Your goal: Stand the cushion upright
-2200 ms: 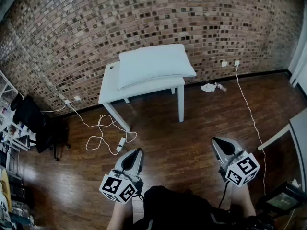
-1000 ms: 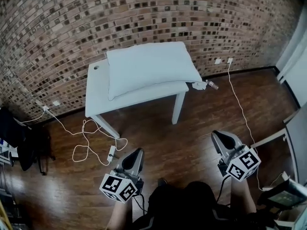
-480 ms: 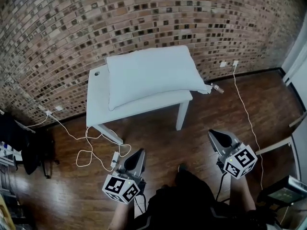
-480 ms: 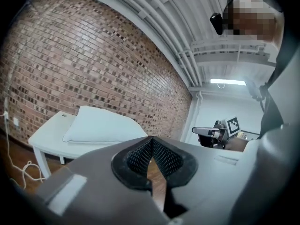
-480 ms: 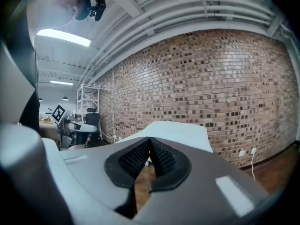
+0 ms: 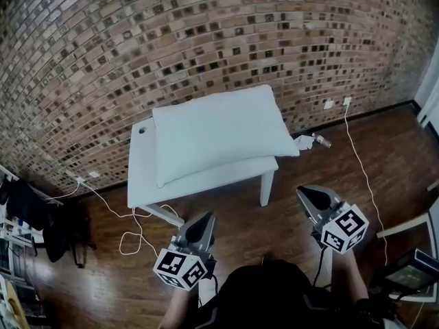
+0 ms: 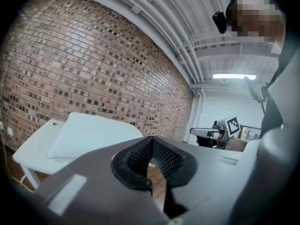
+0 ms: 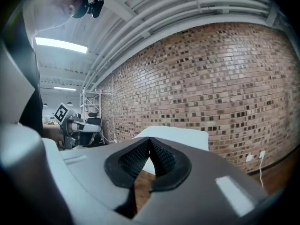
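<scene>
A large white cushion (image 6: 218, 131) lies flat on a small white table (image 6: 140, 177) against the brick wall. It overhangs the table's right front corner. My left gripper (image 6: 206, 220) is shut and empty, held over the floor just short of the table's front edge. My right gripper (image 6: 306, 192) is shut and empty too, to the right of the table's front right leg. In the left gripper view the cushion (image 7: 91, 135) sits ahead to the left beyond the shut jaws (image 7: 151, 139). In the right gripper view the cushion (image 8: 180, 135) shows just past the shut jaws (image 8: 150, 142).
A white cable (image 6: 134, 235) with a power strip lies on the wood floor left of the table. Another cable (image 6: 362, 173) runs from a wall socket down the right side. Small white objects (image 6: 309, 142) lie by the wall. Dark bags (image 6: 41, 218) stand at the far left.
The table and cushion have come nearer and lower in the head view as I walk toward them. Both grippers stay shut, carried forward with me.
</scene>
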`<state>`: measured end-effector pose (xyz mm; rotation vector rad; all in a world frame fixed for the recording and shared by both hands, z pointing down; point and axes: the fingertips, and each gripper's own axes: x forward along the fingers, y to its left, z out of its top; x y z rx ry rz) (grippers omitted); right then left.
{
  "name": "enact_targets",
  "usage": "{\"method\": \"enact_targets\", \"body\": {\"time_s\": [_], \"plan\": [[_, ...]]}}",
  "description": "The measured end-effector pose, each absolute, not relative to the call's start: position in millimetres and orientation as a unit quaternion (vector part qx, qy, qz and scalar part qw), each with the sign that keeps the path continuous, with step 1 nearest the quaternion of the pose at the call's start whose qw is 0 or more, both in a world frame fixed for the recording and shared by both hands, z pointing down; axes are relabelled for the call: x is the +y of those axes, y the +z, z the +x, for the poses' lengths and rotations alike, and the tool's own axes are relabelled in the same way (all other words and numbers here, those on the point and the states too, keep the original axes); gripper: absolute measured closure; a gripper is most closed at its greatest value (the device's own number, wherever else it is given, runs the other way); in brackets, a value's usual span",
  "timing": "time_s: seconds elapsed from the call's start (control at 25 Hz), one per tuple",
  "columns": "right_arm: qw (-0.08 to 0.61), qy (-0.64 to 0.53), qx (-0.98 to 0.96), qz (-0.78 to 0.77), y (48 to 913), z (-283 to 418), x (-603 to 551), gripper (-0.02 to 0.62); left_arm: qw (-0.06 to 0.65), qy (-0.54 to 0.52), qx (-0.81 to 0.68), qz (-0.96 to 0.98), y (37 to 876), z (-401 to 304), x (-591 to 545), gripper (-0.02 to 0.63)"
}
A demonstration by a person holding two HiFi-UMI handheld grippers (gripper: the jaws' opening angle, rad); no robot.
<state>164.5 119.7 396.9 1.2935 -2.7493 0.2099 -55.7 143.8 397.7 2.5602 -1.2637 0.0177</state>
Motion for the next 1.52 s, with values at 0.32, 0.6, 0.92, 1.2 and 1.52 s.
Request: {"method": "enact_targets", "body": {"time_s": [0.32, 0.6, 0.92, 1.2, 1.52], "plan": [[0.064, 0.073, -0.911, 0.4, 403.4, 179.4, 56.8, 0.589, 0.152, 0.027, -0.478, 0.865, 414.3, -58.3, 77.5, 0.601], [0.048, 0.09, -0.903, 0.417, 405.7, 167.5, 2.9, 0.589, 0.134, 0.031, -0.485, 0.864, 411.6, -82.8, 24.8, 0.601], [0.061, 0.086, -0.902, 0.419, 396.3, 126.1, -52.5, 0.588, 0.132, 0.028, -0.47, 0.872, 407.9, -133.8, -37.5, 0.601], [0.076, 0.081, -0.889, 0.444, 395.4, 90.4, -97.5, 0.586, 0.161, 0.024, -0.453, 0.876, 414.7, -179.2, -79.1, 0.601], [0.069, 0.087, -0.894, 0.433, 394.7, 84.5, -141.3, 0.584, 0.184, 0.024, -0.463, 0.867, 434.9, -194.6, -131.3, 0.601]]}}
